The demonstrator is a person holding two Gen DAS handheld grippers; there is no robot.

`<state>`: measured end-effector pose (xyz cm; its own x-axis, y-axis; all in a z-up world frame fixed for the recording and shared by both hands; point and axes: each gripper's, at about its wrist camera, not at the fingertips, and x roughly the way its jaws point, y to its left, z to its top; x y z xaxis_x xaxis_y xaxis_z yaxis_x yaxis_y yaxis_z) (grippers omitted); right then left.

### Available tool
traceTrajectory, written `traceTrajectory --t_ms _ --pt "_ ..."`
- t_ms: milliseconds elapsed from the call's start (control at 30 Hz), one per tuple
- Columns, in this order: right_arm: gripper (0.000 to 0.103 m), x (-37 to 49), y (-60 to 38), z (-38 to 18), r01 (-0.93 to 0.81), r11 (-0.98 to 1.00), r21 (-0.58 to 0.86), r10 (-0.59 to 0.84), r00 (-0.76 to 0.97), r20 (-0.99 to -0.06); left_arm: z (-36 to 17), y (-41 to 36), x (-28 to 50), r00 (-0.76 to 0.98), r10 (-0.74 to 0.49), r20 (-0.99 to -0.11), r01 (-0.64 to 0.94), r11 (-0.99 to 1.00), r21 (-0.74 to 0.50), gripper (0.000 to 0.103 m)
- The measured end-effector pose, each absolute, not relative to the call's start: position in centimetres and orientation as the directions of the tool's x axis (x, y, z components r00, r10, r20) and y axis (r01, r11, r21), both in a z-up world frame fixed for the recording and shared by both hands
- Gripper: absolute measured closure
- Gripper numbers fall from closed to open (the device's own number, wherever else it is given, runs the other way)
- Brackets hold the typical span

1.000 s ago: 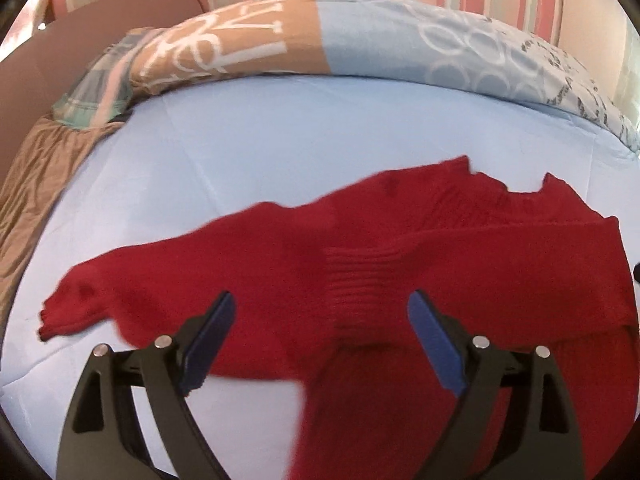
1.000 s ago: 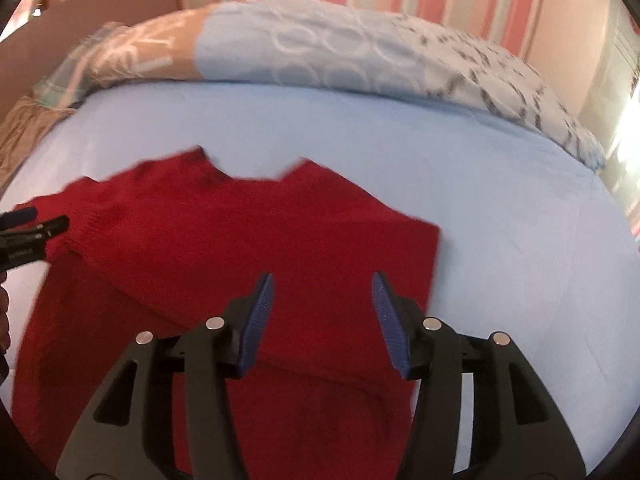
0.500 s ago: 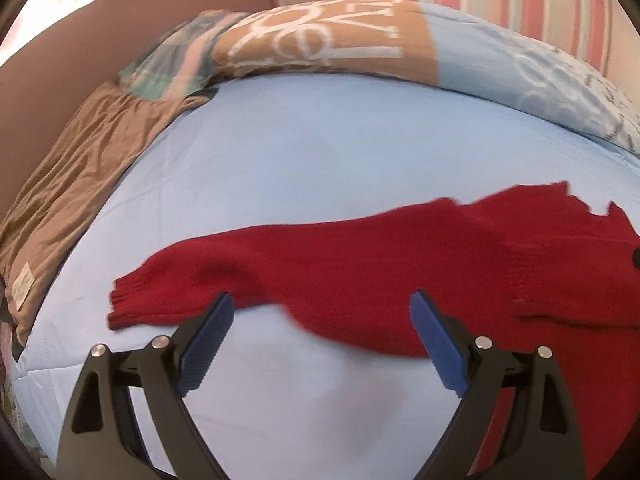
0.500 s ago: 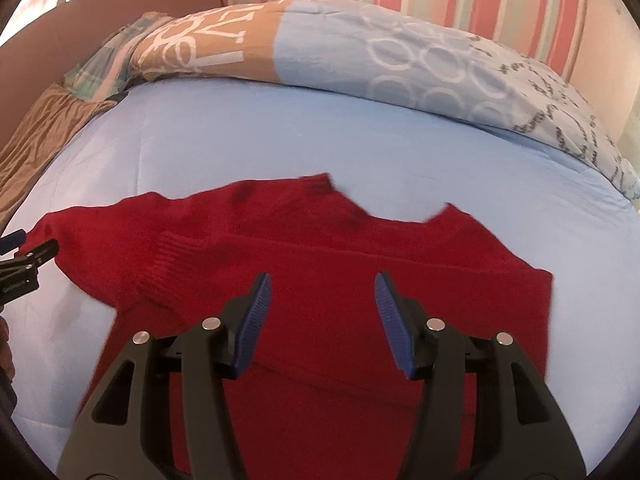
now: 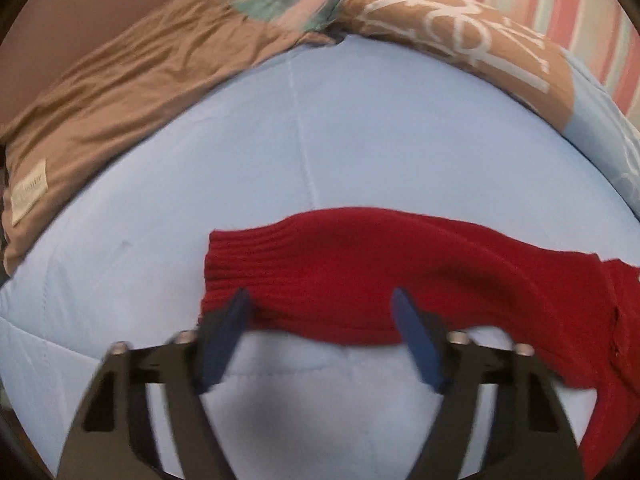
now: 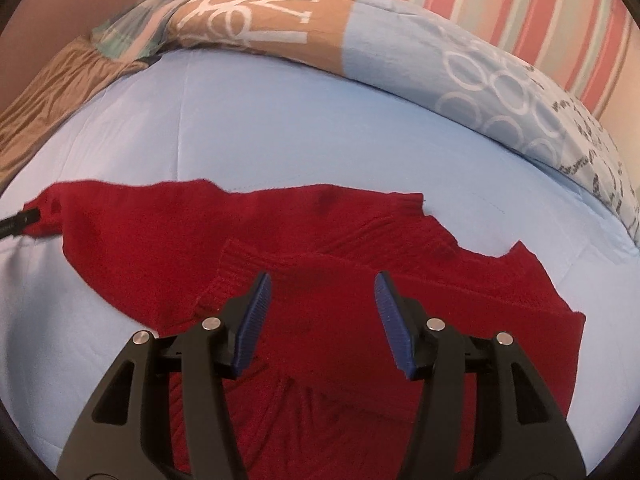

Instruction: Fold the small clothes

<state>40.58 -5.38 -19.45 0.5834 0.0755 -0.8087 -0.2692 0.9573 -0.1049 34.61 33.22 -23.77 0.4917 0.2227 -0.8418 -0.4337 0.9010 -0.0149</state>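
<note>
The red sweater lies flat on the light blue bed, filling the lower middle of the right wrist view. One sleeve is already folded across the chest, its ribbed cuff just above the right tool. The other sleeve stretches out toward the left edge, likely so it can be taken by its end and folded in next.

In the left wrist view the left tool sits at the cuff in the lower centre. Its blue pads have just been closing, straddling the cuff end without visibly pressing it. The right tool hangs over the chest with its pads apart, holding nothing, perhaps ready to steady the body.

Count: one sweater, two sleeves, two tools, one patterned duvet along the top, one brown cloth at upper left.
</note>
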Motion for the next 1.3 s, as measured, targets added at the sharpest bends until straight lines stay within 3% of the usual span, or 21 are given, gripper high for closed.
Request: traceTrajectory --t_ms 433,500,600,1000,1067,1100,1167,1200,1300 --pt "0.048 40.7 -6.1 -20.2 -0.252 0.958 -0.140 0.033 0.578 -0.815 -23.1 36.9 31.4 0.528 0.157 -0.834 -0.544 0.817 -0.190 0.045" --pt "0.048 40.8 -6.0 -20.3 -0.253 0.957 -0.145 0.029 0.577 -0.816 -22.8 37.1 30.9 0.520 0.168 -0.837 -0.565 0.803 -0.190 0.043" --pt "0.048 40.8 -6.1 -20.4 -0.250 0.958 -0.144 0.027 0.575 -0.818 -22.7 37.6 30.4 0.515 0.187 -0.836 -0.597 0.779 -0.193 0.028" --pt "0.048 41.0 -6.9 -21.0 -0.240 0.959 -0.149 0.013 0.566 -0.824 -24.0 37.9 31.5 0.490 0.219 -0.844 -0.600 0.787 -0.145 0.029" --pt "0.048 40.9 -7.0 -21.0 -0.237 0.960 -0.147 0.013 0.566 -0.824 -24.3 38.0 32.1 0.492 0.232 -0.839 -0.590 0.798 -0.125 0.037" --pt "0.048 40.8 -7.0 -20.9 -0.236 0.961 -0.146 0.014 0.566 -0.824 -24.5 37.9 32.4 0.496 0.236 -0.836 -0.579 0.807 -0.116 0.061" --pt "0.048 40.8 -7.0 -20.9 -0.234 0.961 -0.145 0.014 0.567 -0.824 -24.6 37.8 33.0 0.497 0.251 -0.831 -0.559 0.825 -0.085 0.075" --pt "0.048 40.8 -7.1 -20.9 -0.234 0.961 -0.145 0.014 0.568 -0.823 -24.5 37.8 33.1 0.504 0.244 -0.828 -0.552 0.829 -0.091 0.087" --pt "0.048 40.8 -7.5 -20.9 -0.229 0.963 -0.143 0.014 0.571 -0.821 -23.7 37.5 33.2 0.540 0.217 -0.814 -0.527 0.840 -0.126 0.092"
